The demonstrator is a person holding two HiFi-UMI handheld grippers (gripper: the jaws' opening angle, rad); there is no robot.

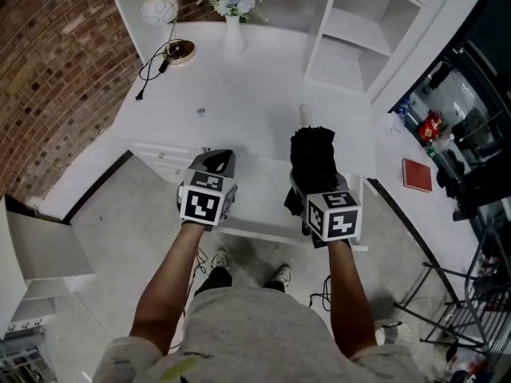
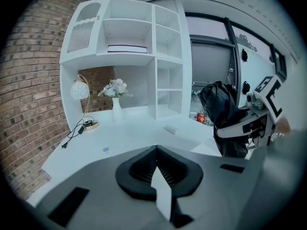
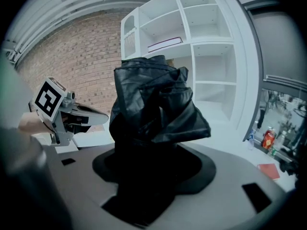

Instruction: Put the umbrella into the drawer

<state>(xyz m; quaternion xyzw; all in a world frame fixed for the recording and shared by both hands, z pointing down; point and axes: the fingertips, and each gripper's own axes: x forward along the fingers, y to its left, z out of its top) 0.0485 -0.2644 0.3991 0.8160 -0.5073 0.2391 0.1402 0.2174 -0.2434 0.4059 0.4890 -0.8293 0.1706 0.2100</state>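
A black folded umbrella (image 1: 312, 154) sticks up and forward out of my right gripper (image 1: 313, 183), which is shut on its lower part. In the right gripper view its crumpled fabric (image 3: 153, 109) fills the middle and hides the jaws of the right gripper (image 3: 152, 174). My left gripper (image 1: 216, 163) hangs level with it to the left, shut and empty; its pads meet in the left gripper view (image 2: 156, 169). Both hover over the pulled-out white drawer (image 1: 257, 199) at the desk's front edge. From the left gripper, the umbrella (image 2: 221, 110) shows at the right.
The white desk (image 1: 239, 94) carries a lamp (image 1: 163, 10) with a black cable, a vase of flowers (image 1: 233, 8) and a small blue item (image 1: 200, 112). A white shelf unit (image 1: 359, 30) stands at the back right. A red book (image 1: 417, 175) lies to the right. Brick wall on the left.
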